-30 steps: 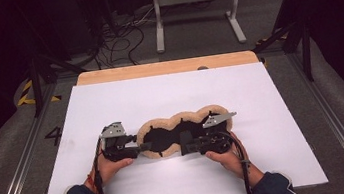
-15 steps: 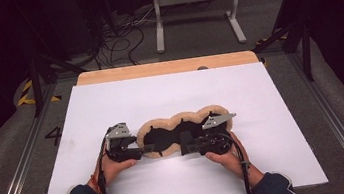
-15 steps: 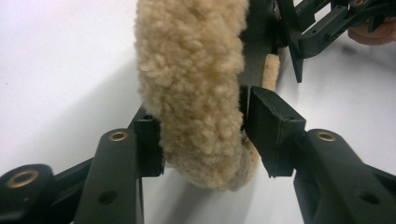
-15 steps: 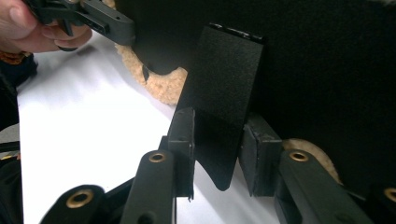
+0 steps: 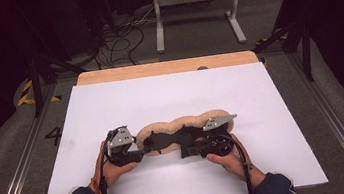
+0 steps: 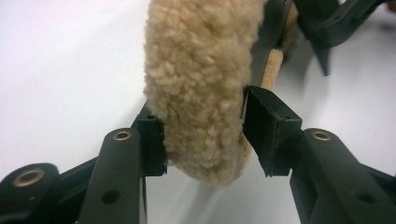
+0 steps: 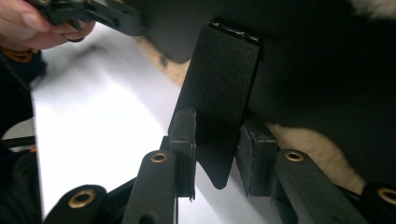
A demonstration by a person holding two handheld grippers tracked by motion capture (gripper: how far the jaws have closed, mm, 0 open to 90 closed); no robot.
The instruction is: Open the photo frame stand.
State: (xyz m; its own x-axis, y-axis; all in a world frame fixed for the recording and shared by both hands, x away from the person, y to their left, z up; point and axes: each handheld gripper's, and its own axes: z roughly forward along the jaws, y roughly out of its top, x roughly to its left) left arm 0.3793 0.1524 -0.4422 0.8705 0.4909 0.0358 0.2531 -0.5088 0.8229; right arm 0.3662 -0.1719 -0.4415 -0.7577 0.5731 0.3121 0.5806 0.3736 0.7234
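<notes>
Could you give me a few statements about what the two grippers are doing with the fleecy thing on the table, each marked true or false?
1. The left gripper has its jaws closed on the tan fleecy end of the pad. True.
2. The right gripper is open and holds nothing. False: its jaws pinch a black flap.
3. The pad lies on a white sheet. True.
4. The white sheet covers the whole table. False: a wooden strip shows at the far edge.
5. Both grippers work from the far side of the pad. False: both hands come in from the near edge.
</notes>
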